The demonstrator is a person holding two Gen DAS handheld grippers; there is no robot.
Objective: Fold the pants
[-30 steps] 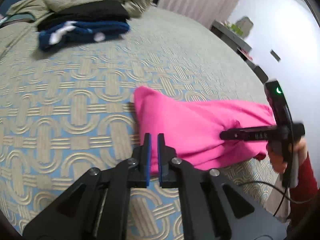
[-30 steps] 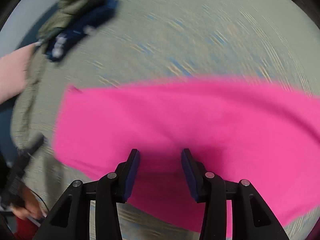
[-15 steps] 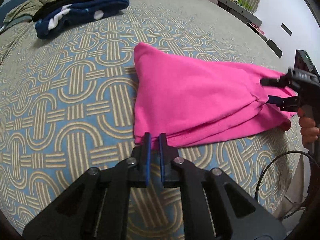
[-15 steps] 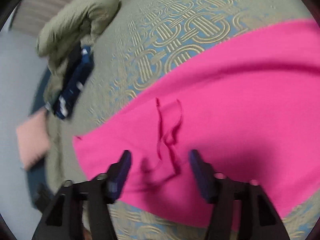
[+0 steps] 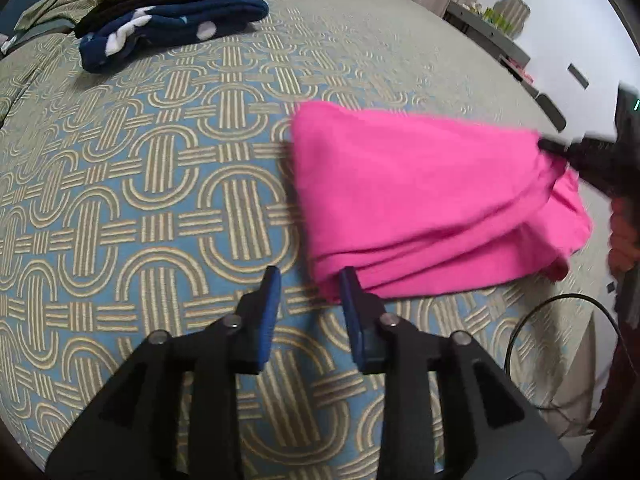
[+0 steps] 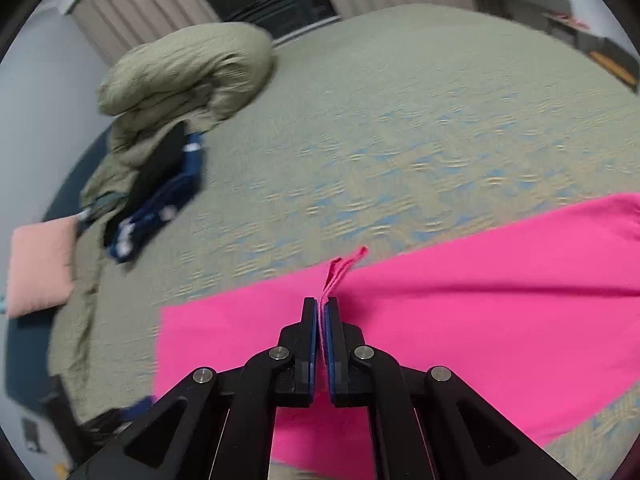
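Note:
Bright pink pants (image 5: 420, 200) lie folded on the patterned bedspread (image 5: 160, 200). My left gripper (image 5: 310, 284) is open, its right finger touching the near corner of the pants. My right gripper (image 6: 321, 312) is shut on the pink drawstring (image 6: 340, 270) of the pants (image 6: 460, 328). In the left wrist view the right gripper (image 5: 560, 148) lifts the far right end of the pants, pulling the fabric up into a bunch.
A stack of folded dark clothes (image 5: 172, 24) and an olive quilt (image 6: 184, 76) lie at the far side of the bed. A pink pillow (image 6: 40, 264) sits at the left. A black cable (image 5: 560, 320) hangs off the bed's right edge.
My left gripper has opened at the near corner of the pants. My right gripper has shut on the drawstring and lifted that end.

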